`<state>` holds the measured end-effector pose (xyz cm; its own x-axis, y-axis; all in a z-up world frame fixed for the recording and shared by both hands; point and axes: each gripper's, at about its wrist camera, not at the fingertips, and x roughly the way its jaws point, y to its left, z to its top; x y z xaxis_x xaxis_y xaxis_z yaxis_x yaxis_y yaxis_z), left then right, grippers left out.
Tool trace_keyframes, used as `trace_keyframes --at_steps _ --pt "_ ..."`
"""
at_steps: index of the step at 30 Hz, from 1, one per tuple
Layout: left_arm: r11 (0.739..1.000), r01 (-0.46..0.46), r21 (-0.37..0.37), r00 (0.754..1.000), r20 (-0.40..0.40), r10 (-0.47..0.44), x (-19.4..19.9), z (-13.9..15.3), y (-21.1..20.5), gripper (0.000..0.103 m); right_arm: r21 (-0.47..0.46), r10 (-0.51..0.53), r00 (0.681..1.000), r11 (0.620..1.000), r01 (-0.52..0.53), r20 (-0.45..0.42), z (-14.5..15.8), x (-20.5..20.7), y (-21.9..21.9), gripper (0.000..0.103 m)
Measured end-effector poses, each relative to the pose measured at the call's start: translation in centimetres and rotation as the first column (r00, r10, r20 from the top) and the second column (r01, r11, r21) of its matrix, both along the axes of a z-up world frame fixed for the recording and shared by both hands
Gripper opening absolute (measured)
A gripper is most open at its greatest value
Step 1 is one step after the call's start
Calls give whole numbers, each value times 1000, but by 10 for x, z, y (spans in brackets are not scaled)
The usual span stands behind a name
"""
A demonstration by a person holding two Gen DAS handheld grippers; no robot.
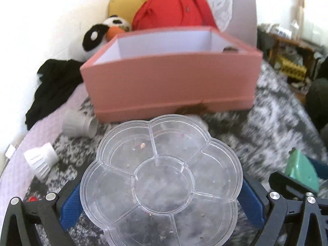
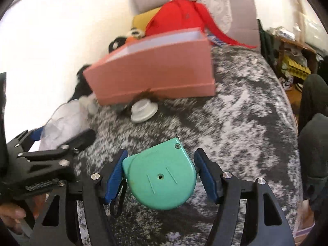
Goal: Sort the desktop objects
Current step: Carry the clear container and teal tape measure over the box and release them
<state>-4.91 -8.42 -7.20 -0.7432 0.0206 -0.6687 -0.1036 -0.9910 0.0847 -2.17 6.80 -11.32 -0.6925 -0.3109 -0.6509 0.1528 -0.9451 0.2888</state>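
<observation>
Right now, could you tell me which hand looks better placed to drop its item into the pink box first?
Left, probably. Its fingers hold the clear flower-shaped tray directly before the pink box, whose open top faces it. The right gripper holds the green tape measure farther back, off the box's corner.

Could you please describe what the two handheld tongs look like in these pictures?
Both tongs, left and right, share one build: black skeletal linkage arms with cut-out openings and round silver pivot bolts, ending in ribbed blue pads. A coiled metal spring shows on the left one in the right wrist view.
</observation>
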Motion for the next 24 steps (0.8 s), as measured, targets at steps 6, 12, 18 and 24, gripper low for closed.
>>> trace_keyframes --at_steps 6,12,18,24 --pt "999 29 -30 998 -57 -31 4 15 2 102 -35 -57 998 998 56 -28 12 7 18 70" --pt "998 45 -43 997 -66 -48 -3 18 11 102 -24 -41 999 999 41 -29 11 4 14 70" --pt "998 34 -54 997 -65 -37 -9 13 14 102 -17 -30 999 999 29 -41 10 2 10 70" --pt "998 32 -54 997 -63 -36 -15 11 17 102 -27 -42 999 999 41 -33 8 -2 13 70"
